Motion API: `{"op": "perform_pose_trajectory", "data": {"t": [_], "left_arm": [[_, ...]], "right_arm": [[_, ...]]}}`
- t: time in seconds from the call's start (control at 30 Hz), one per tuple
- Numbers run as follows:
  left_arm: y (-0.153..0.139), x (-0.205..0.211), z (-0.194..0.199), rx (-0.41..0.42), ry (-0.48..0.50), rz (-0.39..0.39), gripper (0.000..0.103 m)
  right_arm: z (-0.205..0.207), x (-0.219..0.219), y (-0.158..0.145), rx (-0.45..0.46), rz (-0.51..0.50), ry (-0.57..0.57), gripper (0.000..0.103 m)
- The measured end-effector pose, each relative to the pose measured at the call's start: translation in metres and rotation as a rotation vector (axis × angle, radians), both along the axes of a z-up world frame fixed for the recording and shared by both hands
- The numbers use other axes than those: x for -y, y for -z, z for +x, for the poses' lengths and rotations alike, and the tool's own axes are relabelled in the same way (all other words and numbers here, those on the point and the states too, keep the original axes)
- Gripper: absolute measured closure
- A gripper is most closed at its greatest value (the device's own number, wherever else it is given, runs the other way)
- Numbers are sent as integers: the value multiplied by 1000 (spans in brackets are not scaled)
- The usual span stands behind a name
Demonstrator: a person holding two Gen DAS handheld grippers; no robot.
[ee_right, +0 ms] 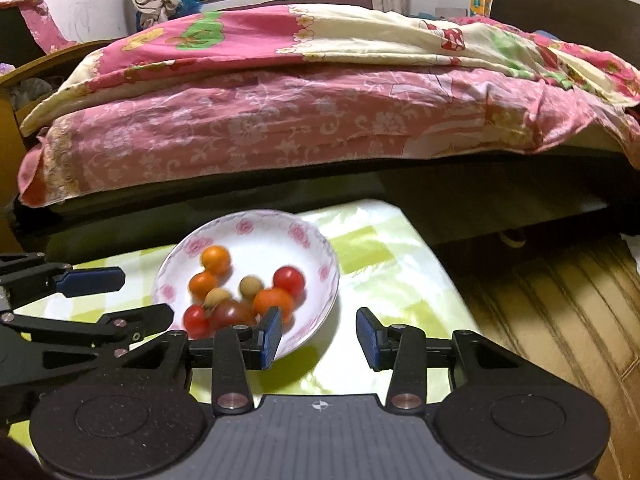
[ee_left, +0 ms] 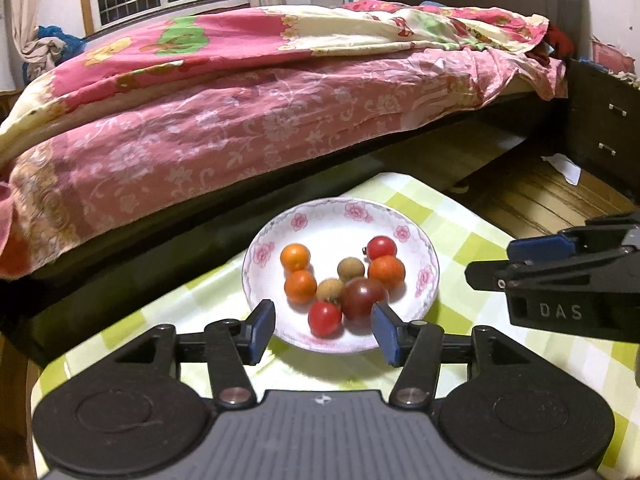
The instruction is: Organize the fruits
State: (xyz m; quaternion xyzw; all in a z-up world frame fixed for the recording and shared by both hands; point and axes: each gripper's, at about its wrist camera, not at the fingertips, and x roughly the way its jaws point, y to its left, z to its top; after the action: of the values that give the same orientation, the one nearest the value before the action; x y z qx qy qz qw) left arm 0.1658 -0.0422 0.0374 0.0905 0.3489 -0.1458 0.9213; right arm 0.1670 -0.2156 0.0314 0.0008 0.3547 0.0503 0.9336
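A white floral plate [ee_left: 416, 240] [ee_right: 316, 240] on the green-checked tablecloth [ee_left: 460, 232] holds several small fruits: orange ones [ee_left: 295, 257], red tomatoes [ee_left: 325, 318], a dark tomato [ee_left: 363, 297] and two brown longans [ee_left: 351, 269]. My left gripper [ee_left: 324, 330] is open and empty, just in front of the plate's near rim. My right gripper [ee_right: 318, 334] is open and empty at the plate's right edge; it shows from the side in the left wrist view [ee_left: 532, 264]. The left gripper also shows in the right wrist view [ee_right: 120, 292].
A bed with pink floral bedding [ee_left: 240, 112] runs behind the small table. A dark nightstand [ee_left: 604, 128] stands at the right. Wooden floor [ee_right: 552, 300] lies to the table's right, past the table edge.
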Motion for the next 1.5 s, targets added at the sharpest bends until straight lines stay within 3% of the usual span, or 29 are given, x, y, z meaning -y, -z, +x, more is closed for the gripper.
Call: {"op": "perform_pose_trajectory", "data": {"t": [0.33, 1.23, 1.5], "left_arm": [[-1, -6, -36, 10, -57, 0, 21], [-7, -14, -95, 41, -136, 13, 3], [-8, -14, -110, 47, -134, 22, 1]], "right_arm": [[-42, -4, 6, -27, 15, 12, 66], [-104, -13, 8, -57, 84, 26, 63], [-116, -15, 5, -49, 91, 34, 61]]}}
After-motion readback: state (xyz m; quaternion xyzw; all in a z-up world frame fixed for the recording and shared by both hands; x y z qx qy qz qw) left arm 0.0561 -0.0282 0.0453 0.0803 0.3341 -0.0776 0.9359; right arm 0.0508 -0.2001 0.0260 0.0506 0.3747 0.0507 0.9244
